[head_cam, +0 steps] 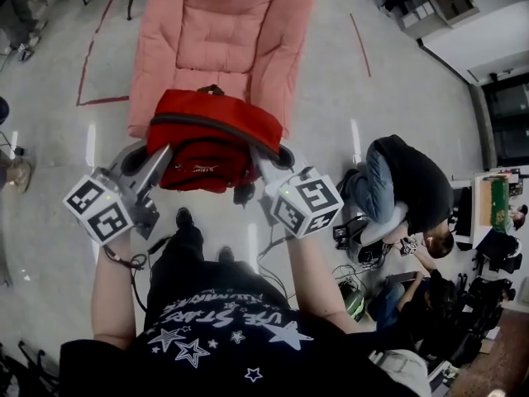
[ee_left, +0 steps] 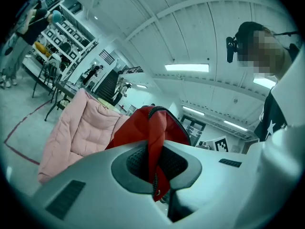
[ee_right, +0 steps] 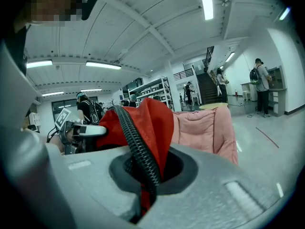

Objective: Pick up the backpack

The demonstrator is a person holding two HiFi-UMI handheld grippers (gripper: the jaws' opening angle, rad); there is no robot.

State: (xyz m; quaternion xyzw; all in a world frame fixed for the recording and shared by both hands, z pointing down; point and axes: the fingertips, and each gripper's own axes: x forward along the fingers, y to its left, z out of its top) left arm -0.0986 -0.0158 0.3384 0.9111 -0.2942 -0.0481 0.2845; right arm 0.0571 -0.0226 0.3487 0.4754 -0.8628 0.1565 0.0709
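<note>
A red backpack with a black zipper edge hangs in the air in front of a pink padded chair, held between both grippers. My left gripper is shut on the bag's left rim; in the left gripper view red fabric is pinched between the jaws. My right gripper is shut on the right rim, and in the right gripper view the fabric and zipper run through the jaws. The backpack rises above the jaws there too, as does the backpack on the right side.
The pink chair stands just behind the bag on a grey concrete floor with red tape lines. A person crouches at the right among cables and gear. My own legs and feet are below the bag.
</note>
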